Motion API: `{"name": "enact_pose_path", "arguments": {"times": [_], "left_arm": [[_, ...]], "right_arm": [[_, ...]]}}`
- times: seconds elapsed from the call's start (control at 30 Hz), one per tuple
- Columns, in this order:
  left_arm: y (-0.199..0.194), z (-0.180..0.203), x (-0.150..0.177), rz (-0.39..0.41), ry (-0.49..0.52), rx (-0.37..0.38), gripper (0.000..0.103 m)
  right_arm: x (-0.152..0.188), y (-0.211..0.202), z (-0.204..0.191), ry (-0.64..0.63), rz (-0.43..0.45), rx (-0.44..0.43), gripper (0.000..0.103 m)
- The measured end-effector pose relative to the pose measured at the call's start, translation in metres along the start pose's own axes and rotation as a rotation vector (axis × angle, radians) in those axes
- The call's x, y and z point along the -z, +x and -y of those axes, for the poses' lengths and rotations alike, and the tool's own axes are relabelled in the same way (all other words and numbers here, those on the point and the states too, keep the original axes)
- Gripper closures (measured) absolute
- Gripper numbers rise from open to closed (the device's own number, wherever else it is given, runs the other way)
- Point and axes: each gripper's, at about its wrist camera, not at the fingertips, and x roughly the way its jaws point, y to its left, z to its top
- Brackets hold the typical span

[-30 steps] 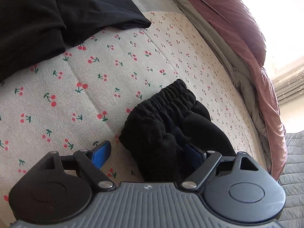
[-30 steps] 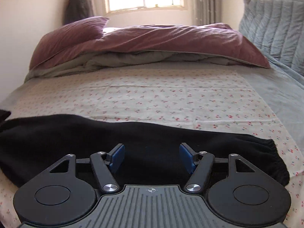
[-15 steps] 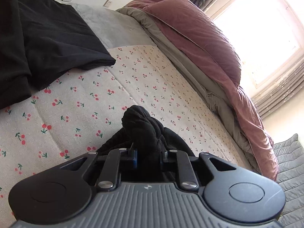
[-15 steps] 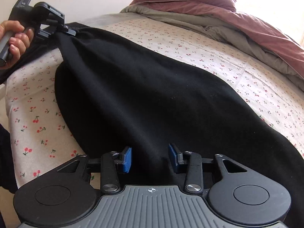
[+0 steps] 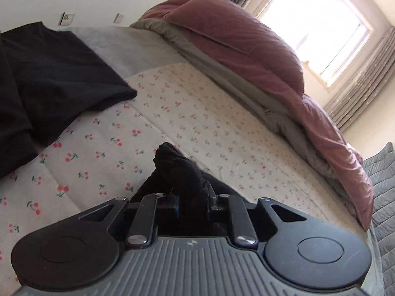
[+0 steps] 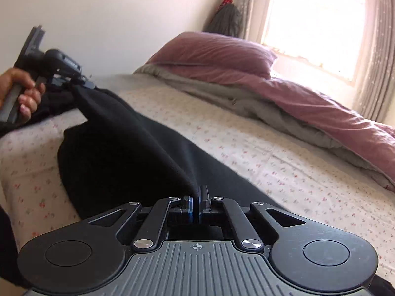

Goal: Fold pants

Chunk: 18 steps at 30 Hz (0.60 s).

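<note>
Black pants [image 6: 128, 153] lie across the cherry-print bed sheet [image 6: 284, 167]. My left gripper [image 5: 193, 203] is shut on a bunched end of the pants [image 5: 180, 170], lifted off the sheet; it also shows in the right wrist view [image 6: 81, 83], held by a hand at the far left. My right gripper [image 6: 197, 206] is shut on an edge of the pants near me, and the cloth stretches taut between the two grippers.
Other black clothing [image 5: 49, 79] lies at the left of the bed. A mauve duvet [image 5: 284, 81] and pillow [image 6: 209, 51] with grey bedding are piled at the far side under the window [image 6: 313, 24]. A grey quilt [image 5: 382, 197] is at the right.
Both grippers closed on the pants: the left on the bunched end, then the right on the near edge. Both lifted, pulling the cloth up off the sheet.
</note>
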Motion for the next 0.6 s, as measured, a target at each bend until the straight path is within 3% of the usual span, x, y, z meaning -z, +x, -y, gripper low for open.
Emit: {"name": "enact_pose_path", "arguments": {"times": [0.1,0.17,0.23,0.33,0.4,0.43,0.5,0.6], "left_arm": [[0.009,-0.010,0.006,-0.068,-0.002,-0.053,0.086],[0.008,-0.007,0.008,-0.059,0.023,-0.070,0.085],[0.012,-0.005,0.009,-0.084,0.040,-0.095,0.080],[0.014,-0.006,0.008,-0.122,0.047,-0.078,0.070],[0.011,-0.014,0.007,-0.152,0.032,-0.074,0.045],[0.009,-0.018,0.005,-0.155,0.010,-0.096,0.025],[-0.004,-0.035,-0.005,-0.107,-0.078,-0.118,0.023],[-0.023,-0.049,-0.020,0.007,-0.156,-0.063,0.022]], "right_arm": [[0.049,0.034,-0.045,-0.130,-0.161,-0.072,0.100],[0.057,0.039,-0.060,-0.197,-0.149,-0.024,0.100],[0.051,0.038,-0.055,-0.174,-0.162,-0.026,0.100],[0.047,0.039,-0.030,-0.104,-0.209,-0.102,0.099],[0.047,0.035,-0.019,-0.064,-0.231,-0.146,0.089],[0.044,0.035,-0.011,-0.049,-0.239,-0.167,0.086],[0.036,0.024,-0.001,-0.026,-0.226,-0.185,0.071],[0.016,0.012,0.029,0.079,-0.160,-0.217,0.057]]}}
